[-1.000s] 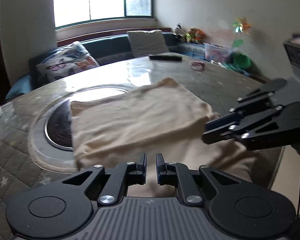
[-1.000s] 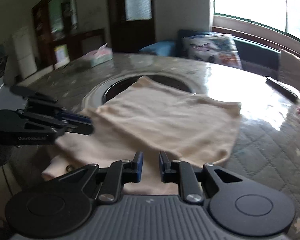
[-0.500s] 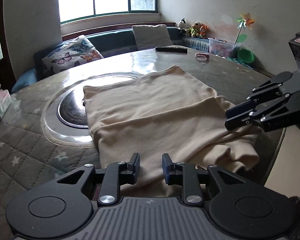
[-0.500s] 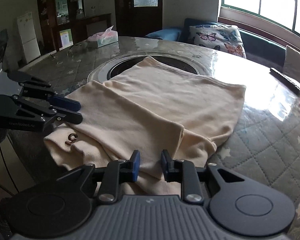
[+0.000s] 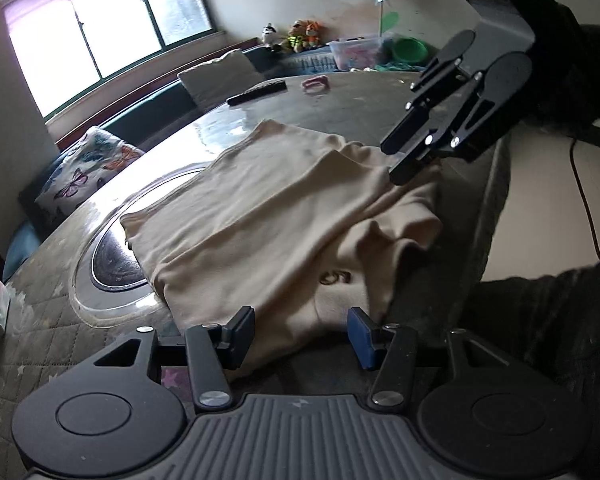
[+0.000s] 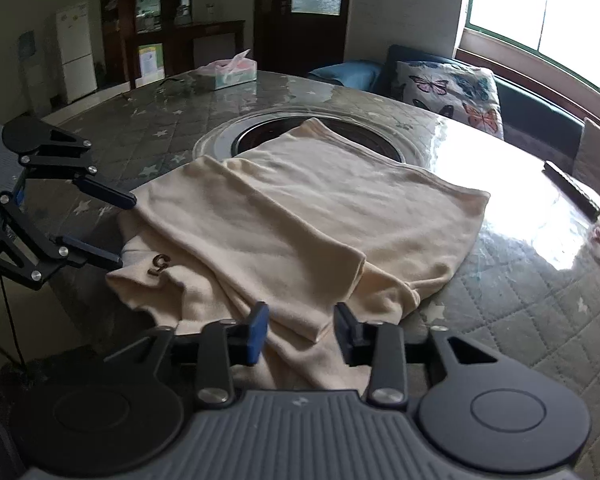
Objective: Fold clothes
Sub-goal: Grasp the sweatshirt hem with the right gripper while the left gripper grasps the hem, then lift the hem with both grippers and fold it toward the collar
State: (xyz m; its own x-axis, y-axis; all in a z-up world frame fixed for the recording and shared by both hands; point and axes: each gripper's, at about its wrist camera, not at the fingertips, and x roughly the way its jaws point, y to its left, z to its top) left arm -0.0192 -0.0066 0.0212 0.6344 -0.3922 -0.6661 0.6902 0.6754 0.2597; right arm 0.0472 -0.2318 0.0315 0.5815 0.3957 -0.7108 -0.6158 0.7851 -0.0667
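A cream garment (image 5: 260, 208) lies partly folded on the round table, its near end rumpled at the table's edge, with a small brown "G" mark (image 5: 334, 278). It also shows in the right wrist view (image 6: 308, 216). My left gripper (image 5: 301, 330) is open and empty, just short of the garment's near hem; it also shows in the right wrist view (image 6: 118, 232) beside the garment's left edge. My right gripper (image 6: 301, 330) is open and empty over the rumpled near edge; in the left wrist view it (image 5: 396, 162) hovers at the garment's right side.
The round quilted table (image 6: 520, 320) has a glass inset with a dark centre (image 5: 112, 256). A remote (image 5: 257, 93), a pink item (image 5: 316, 83) and a tissue box (image 6: 234, 70) lie on it. A butterfly cushion (image 6: 452, 92) sits on the bench behind.
Both grippers have opened wide and let go of the garment. The folded layer now lies on the table and the grippers have drawn back to the near edge.
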